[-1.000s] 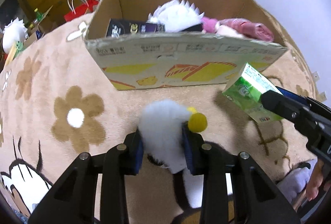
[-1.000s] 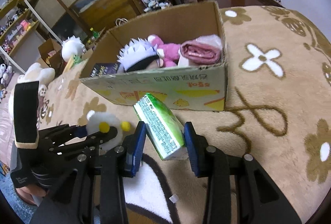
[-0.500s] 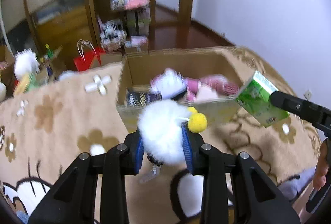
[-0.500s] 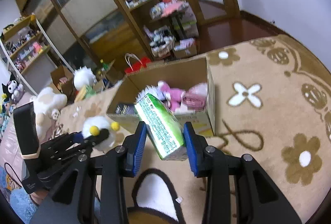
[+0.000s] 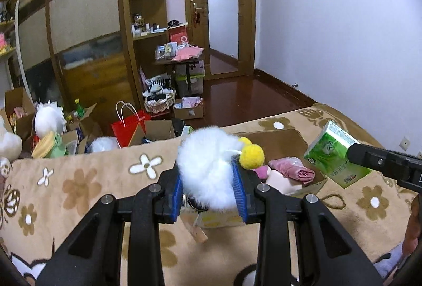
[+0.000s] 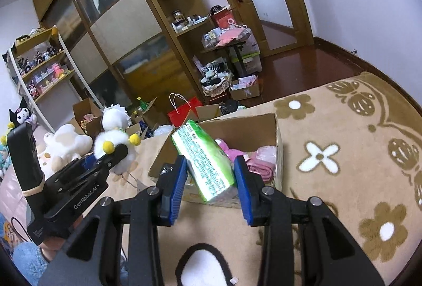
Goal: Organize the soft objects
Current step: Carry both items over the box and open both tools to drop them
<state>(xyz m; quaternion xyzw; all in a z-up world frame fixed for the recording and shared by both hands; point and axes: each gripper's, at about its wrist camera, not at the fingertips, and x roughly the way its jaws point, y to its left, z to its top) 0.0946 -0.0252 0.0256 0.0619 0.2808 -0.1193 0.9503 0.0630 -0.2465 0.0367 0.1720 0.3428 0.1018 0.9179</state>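
My left gripper (image 5: 209,191) is shut on a white fluffy plush with yellow pompoms (image 5: 208,167), held high above the bed in front of the cardboard box (image 5: 287,141). My right gripper (image 6: 209,180) is shut on a green tissue pack (image 6: 205,159), also raised over the near edge of the box (image 6: 277,148). The pack shows at the right of the left wrist view (image 5: 333,158). The plush and left gripper show at the left of the right wrist view (image 6: 110,146). The box holds pink soft items (image 5: 292,170).
The box sits on a beige flower-patterned blanket (image 6: 329,159). Beyond the bed edge are a red bag (image 5: 129,125), open cartons, white plush toys (image 6: 66,143) and wooden shelves (image 5: 147,22). A wall stands to the right.
Both grippers have risen well above the blanket with their loads. The box now looks lower and smaller, and the room beyond has come into view.
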